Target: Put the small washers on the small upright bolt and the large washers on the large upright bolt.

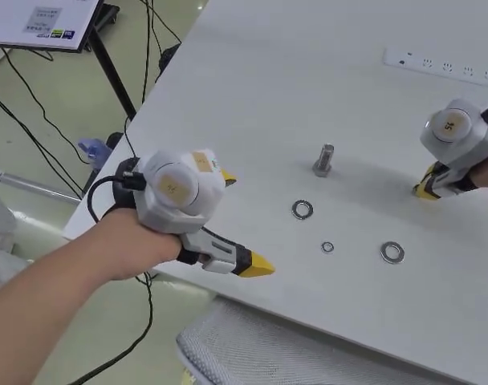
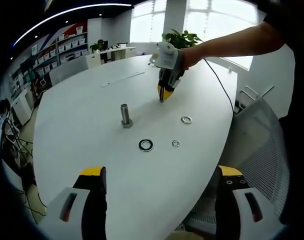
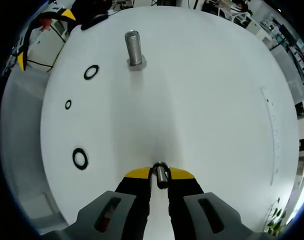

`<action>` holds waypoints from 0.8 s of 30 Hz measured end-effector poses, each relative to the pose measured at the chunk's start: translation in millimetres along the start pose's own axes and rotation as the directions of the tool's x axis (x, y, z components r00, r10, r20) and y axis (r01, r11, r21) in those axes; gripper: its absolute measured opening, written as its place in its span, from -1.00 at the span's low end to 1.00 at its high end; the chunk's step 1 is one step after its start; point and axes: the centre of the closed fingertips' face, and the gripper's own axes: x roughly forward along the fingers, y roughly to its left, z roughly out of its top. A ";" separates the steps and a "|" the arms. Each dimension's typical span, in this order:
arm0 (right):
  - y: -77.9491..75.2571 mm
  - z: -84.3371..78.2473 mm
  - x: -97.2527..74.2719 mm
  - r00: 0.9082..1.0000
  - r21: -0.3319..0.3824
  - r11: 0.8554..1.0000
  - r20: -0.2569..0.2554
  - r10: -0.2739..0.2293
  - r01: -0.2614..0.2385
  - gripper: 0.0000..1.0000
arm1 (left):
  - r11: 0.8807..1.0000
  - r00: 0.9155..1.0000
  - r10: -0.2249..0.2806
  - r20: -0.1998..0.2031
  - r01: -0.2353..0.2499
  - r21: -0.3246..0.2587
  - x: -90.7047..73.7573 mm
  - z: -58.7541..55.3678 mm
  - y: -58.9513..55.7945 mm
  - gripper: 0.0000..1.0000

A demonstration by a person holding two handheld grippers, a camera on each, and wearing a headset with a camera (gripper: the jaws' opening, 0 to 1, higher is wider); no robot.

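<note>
Left gripper point(image 1: 244, 222) spread and empty, right gripper point(image 1: 427, 189) pinching small bolt point(image 3: 161, 175); washers point(image 1: 302, 210) all loose, large bolt point(image 1: 323, 160) bare.

Little can be read. The round sticker point(image 1: 450, 125) on top of the right gripper point(image 1: 426, 190) carries two dark characters that look like "56" (the second could as well be a G). The round yellowish label point(image 1: 173, 187) on the left gripper point(image 1: 244, 222) bears faint marks, too blurred to make out, and the tan square label point(image 1: 202, 161) beside it is no clearer. On the white board point(image 1: 43, 20) in the top left corner stand printed lines and a row of small coloured logos, all too small to read.
</note>
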 end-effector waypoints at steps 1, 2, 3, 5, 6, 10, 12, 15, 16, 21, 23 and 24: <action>0.2 0.0 0.1 1.000 -0.002 1.000 0.000 0.001 -0.001 -0.75 | 1.000 1.000 0.001 0.000 -0.001 0.001 -0.1 -0.1 -0.2 0.80; 0.4 0.1 0.1 1.000 -0.003 1.000 -0.001 0.002 -0.002 -0.75 | 1.000 1.000 0.001 0.001 -0.001 -0.001 -0.1 -0.1 -0.6 0.80; 0.6 0.2 0.1 1.000 -0.004 1.000 -0.001 0.002 -0.002 -0.75 | 1.000 1.000 0.001 0.002 -0.001 -0.001 -0.2 0.1 -0.9 0.80; 0.3 -0.2 0.8 1.000 -0.004 1.000 -0.003 -0.001 0.001 -0.75 | 1.000 1.000 0.002 0.003 -0.002 -0.002 -0.4 0.2 -1.1 0.80; -0.9 -0.8 1.8 1.000 -0.006 1.000 -0.004 -0.003 0.003 -0.74 | 1.000 1.000 0.001 0.003 -0.001 -0.003 -0.6 0.1 -1.5 0.79; 0.7 -0.8 1.4 1.000 -0.026 1.000 -0.006 -0.008 0.008 -0.74 | 1.000 1.000 0.002 -0.002 -0.002 -0.001 -1.3 -1.3 -2.2 0.78; 0.9 -0.7 1.0 1.000 -0.021 1.000 -0.006 -0.009 0.009 -0.74 | 1.000 1.000 0.003 -0.001 -0.003 -0.003 -2.3 -1.9 -2.3 0.77; 1.5 -0.5 0.5 1.000 -0.020 1.000 -0.006 -0.010 0.010 -0.73 | 1.000 1.000 0.005 0.000 -0.005 -0.002 -3.6 -2.6 -3.2 0.77; 2.3 -0.9 0.4 1.000 -0.014 1.000 -0.008 -0.008 0.008 -0.72 | 1.000 1.000 0.005 0.000 -0.005 -0.003 -3.9 -2.8 -3.5 0.77; 2.5 -0.3 0.5 1.000 -0.004 1.000 -0.003 -0.005 0.005 -0.67 | 1.000 1.000 0.006 0.000 -0.006 -0.003 -6.2 -4.0 -3.0 0.77; 2.5 -0.1 0.7 1.000 -0.002 1.000 -0.002 -0.001 0.001 -0.64 | 1.000 1.000 0.008 -0.002 -0.008 -0.001 -6.7 -4.8 -2.9 0.77; 2.1 0.1 0.5 1.000 -0.001 1.000 -0.002 -0.001 0.001 -0.63 | 1.000 1.000 0.007 -0.004 -0.007 -0.001 -6.8 -5.6 -2.8 0.76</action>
